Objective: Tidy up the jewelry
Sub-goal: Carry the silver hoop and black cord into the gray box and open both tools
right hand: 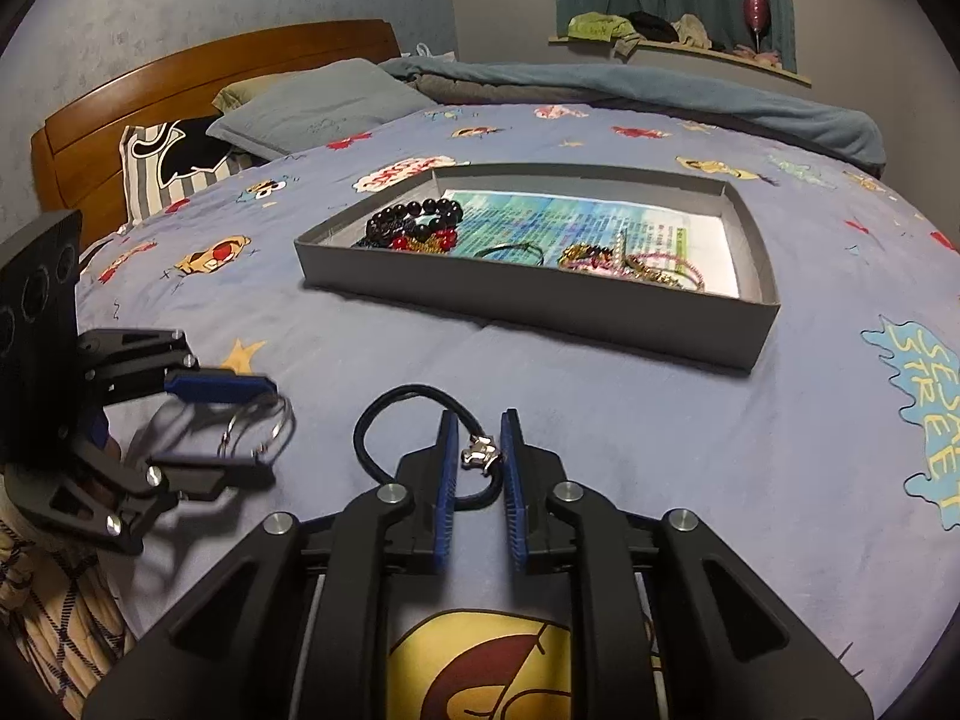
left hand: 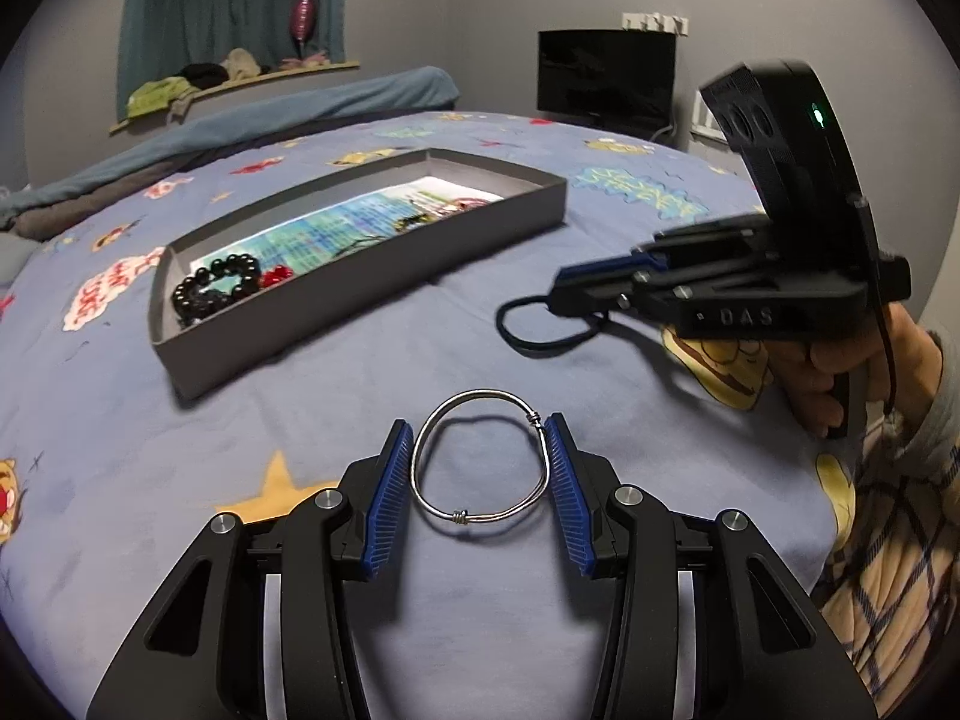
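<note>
You had the left tool [left hand: 480,468] clamped across the silver wire bangle [left hand: 480,459] and the right tool [right hand: 480,468] nearly together around the black cord bracelet [right hand: 420,402], both on the bed [left hand: 300,630] short of the grey tray [right hand: 540,306], presumably for lifting in beside the beads.

Plenty of bare bed [right hand: 690,450] between the two hand-held grippers and the tray [right hand: 540,312], nothing in the way there. The tray's walls stand up all round, so going in means over the rim, and beads [right hand: 414,222] crowd its left end.
</note>
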Demonstrator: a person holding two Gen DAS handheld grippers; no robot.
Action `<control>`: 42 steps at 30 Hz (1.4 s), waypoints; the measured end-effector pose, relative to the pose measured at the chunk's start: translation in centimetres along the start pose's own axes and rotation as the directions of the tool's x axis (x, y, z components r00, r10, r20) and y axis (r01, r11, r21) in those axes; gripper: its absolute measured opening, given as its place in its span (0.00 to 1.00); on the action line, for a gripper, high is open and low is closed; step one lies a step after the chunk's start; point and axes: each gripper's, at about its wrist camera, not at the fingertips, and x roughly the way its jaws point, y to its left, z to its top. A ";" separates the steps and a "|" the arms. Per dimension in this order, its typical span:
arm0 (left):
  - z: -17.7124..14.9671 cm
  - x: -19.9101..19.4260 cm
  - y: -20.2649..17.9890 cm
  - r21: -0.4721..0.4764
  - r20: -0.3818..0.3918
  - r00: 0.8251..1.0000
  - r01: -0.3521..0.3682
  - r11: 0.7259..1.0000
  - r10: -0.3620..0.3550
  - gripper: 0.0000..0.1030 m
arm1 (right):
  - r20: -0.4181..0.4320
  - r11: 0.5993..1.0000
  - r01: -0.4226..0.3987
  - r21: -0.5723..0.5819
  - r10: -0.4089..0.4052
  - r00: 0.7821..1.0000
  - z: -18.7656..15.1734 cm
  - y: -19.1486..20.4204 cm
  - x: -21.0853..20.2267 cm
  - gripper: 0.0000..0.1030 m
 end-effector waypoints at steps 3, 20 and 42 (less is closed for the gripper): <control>0.1 -0.3 0.6 -0.025 0.011 1.000 -0.011 1.000 0.011 0.45 | -0.004 1.000 0.000 -0.003 0.000 1.000 -0.1 0.1 0.0 0.16; 1.0 -1.3 2.6 -0.092 0.069 0.996 -0.048 0.995 0.054 0.45 | 0.079 1.000 0.007 -0.008 -0.007 0.997 0.6 0.3 -1.6 0.13; 5.8 0.4 5.4 -0.146 0.143 0.982 -0.105 0.984 0.126 0.45 | 0.237 0.996 -0.003 0.086 -0.017 0.971 4.6 -1.0 -3.2 0.13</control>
